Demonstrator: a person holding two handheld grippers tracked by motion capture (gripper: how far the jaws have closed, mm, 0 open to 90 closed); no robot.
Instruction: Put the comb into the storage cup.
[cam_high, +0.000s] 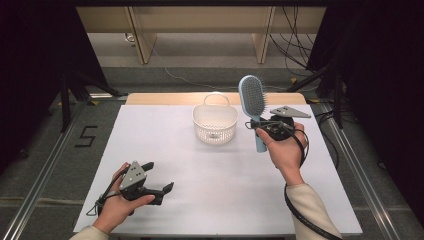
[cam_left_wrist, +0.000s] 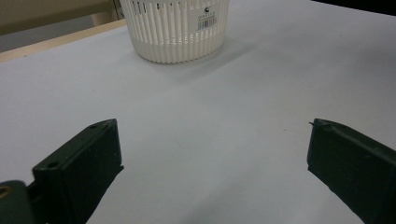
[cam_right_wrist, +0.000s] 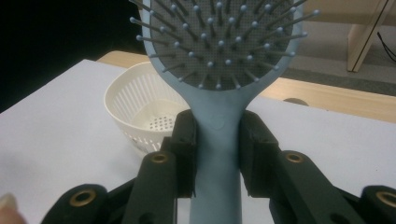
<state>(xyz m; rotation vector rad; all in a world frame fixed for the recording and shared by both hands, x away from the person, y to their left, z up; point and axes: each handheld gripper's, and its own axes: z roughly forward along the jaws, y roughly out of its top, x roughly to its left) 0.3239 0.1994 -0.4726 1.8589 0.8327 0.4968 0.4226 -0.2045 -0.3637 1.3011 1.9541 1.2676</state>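
Hairbrush up in the air, and it's all about where the basket sits from it. The pale blue plastic paddle hairbrush (cam_high: 253, 107) stands near upright in the right gripper (cam_high: 261, 125), bristled head at twelve o'clock, handle tail hanging toward six. In the right gripper view the two black jaws are closed part-way and clamp the brush's neck just below the head, one pad on each side, a firm hold by the look of it.

The white slatted plastic basket (cam_high: 215, 125) with its thin wire handle waits on the white counter (cam_high: 200, 200), just beside the brush at about nine o'clock from it in the high view. In the right gripper view it sits low at about eight o'clock, behind the jaws, mouth open and nothing inside. So the brush's long axis runs up and down while the opening lies off to the side: my read is a short carry across, then a dip of the head.

Right hand is plainly the nearer one, wrist raised off the counter. The left gripper (cam_high: 160, 177) rests low near the front edge, at about seven o'clock from the basket and well apart from it, jaws spread wide with nothing between them, pointing toward the basket.
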